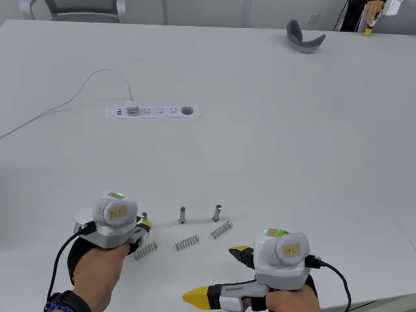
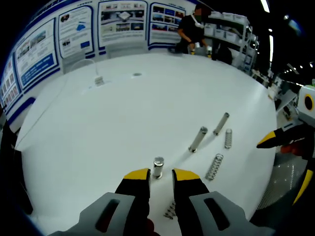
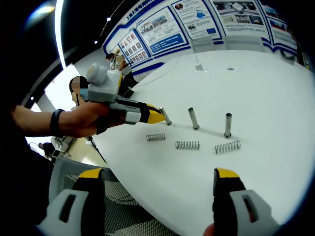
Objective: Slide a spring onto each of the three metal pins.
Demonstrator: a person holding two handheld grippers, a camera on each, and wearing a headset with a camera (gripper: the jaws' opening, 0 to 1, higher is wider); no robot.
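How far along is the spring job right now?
Nothing is done yet: all three pins stand bare, and three springs lie on the table beside them. The open left tongs point at the end pin; the right tongs are open, holding nothing. All three remain.

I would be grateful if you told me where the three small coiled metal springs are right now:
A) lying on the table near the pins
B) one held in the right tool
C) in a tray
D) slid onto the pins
A: all three coiled metal springs lie flat on the white table, just in front of the three upright metal pins, which stand bare.
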